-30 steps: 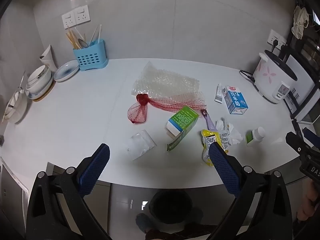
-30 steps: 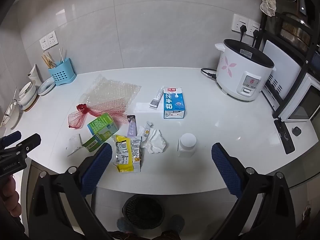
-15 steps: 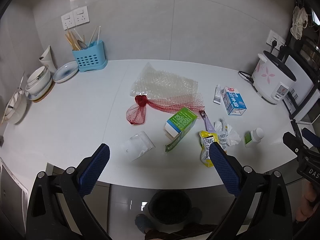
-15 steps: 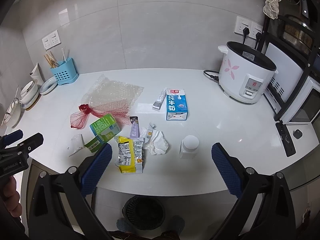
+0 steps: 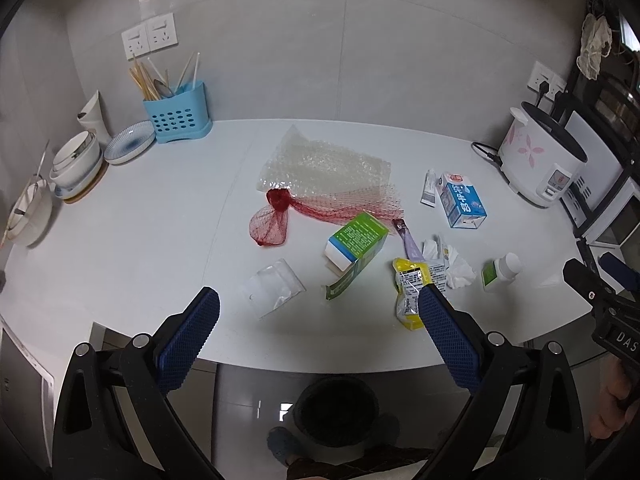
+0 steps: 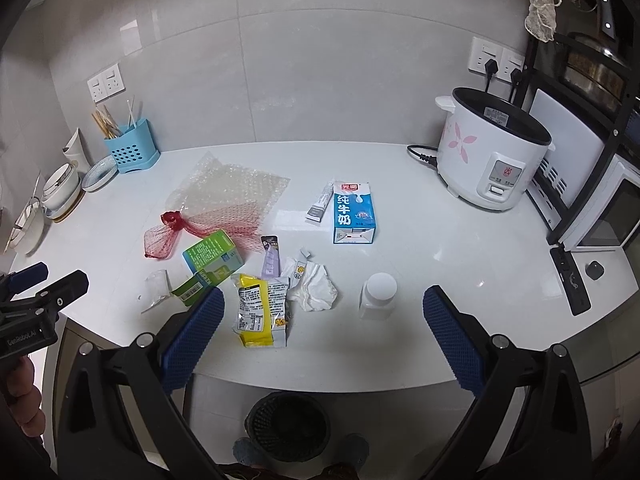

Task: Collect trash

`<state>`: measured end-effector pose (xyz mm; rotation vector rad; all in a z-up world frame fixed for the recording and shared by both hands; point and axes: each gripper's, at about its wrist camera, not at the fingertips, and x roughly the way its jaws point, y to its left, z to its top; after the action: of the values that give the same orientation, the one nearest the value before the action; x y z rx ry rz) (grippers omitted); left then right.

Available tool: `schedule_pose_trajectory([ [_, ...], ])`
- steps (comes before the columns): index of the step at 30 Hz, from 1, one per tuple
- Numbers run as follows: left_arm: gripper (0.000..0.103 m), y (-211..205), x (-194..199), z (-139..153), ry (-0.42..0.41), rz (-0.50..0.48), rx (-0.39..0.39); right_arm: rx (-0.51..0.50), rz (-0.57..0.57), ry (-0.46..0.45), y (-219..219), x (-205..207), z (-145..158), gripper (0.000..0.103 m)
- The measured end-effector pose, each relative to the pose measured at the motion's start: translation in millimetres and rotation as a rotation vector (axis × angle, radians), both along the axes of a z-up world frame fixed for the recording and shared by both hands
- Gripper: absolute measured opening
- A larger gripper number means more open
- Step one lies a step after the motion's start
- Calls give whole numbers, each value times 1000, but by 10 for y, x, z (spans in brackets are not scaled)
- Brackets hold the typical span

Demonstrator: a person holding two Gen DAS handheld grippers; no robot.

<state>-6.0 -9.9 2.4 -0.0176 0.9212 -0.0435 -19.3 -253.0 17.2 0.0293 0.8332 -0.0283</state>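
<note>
Trash lies scattered on the white counter (image 5: 140, 216): a bubble-wrap sheet (image 5: 324, 166), a red mesh net (image 5: 272, 224), a green box (image 5: 356, 242), a clear plastic bag (image 5: 274, 290), a yellow snack wrapper (image 6: 260, 308), a crumpled tissue (image 6: 314, 286), a blue milk carton (image 6: 354, 212), a small white bottle (image 6: 378, 295) and a purple sachet (image 6: 271, 258). A black bin (image 6: 288, 426) stands on the floor below the counter edge. My left gripper (image 5: 318, 306) is open, held before the front edge near the plastic bag. My right gripper (image 6: 324, 310) is open, above the edge between wrapper and bottle.
A blue utensil holder (image 5: 178, 114), stacked bowls (image 5: 76, 160) and a plate (image 5: 130, 146) sit at the back left. A white rice cooker (image 6: 492, 156) stands at the right, with a black rack and microwave (image 6: 600, 216) beyond it. A remote (image 6: 570, 280) lies near the right edge.
Both views have shifted only slightly; the cameras drifted a little relative to the counter. Both grippers stay open and no trash has moved.
</note>
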Motion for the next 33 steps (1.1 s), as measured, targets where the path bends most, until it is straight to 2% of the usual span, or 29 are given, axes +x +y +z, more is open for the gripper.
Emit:
schedule_pose_trajectory([
  [33, 97, 49, -36, -19, -12, 17, 3, 2, -7, -2, -24, -6, 10, 95],
])
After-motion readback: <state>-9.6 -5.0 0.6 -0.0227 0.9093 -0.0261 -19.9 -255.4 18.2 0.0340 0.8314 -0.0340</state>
